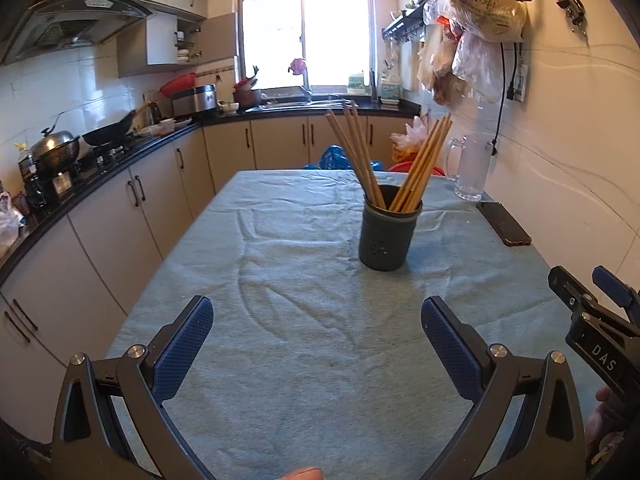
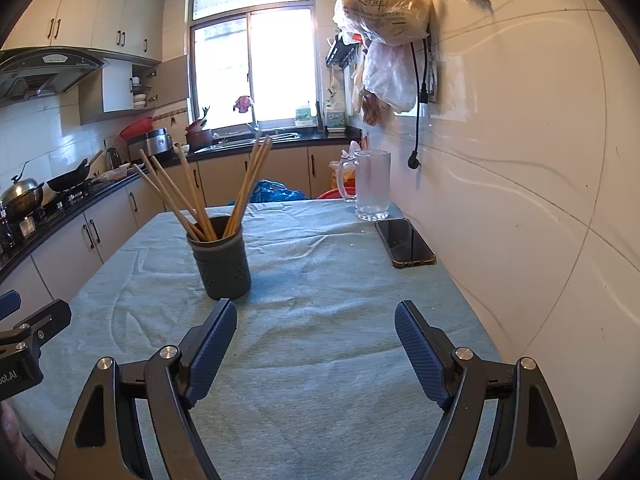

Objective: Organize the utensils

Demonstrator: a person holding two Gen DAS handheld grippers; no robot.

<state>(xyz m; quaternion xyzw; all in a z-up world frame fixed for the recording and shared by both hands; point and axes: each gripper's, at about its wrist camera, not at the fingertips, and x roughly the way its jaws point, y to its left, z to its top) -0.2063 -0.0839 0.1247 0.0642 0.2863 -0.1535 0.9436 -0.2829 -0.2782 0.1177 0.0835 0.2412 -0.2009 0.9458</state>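
A dark grey utensil holder stands upright on the table's light blue cloth, with several wooden chopsticks leaning out of it in two bunches. It also shows in the right wrist view, with the chopsticks fanned out. My left gripper is open and empty, low over the cloth in front of the holder. My right gripper is open and empty, just in front and to the right of the holder. Its fingers show at the right edge of the left wrist view.
A black phone lies on the cloth by the right wall, behind it a glass mug. Plastic bags and a cable hang on the wall. A kitchen counter with pots runs along the left.
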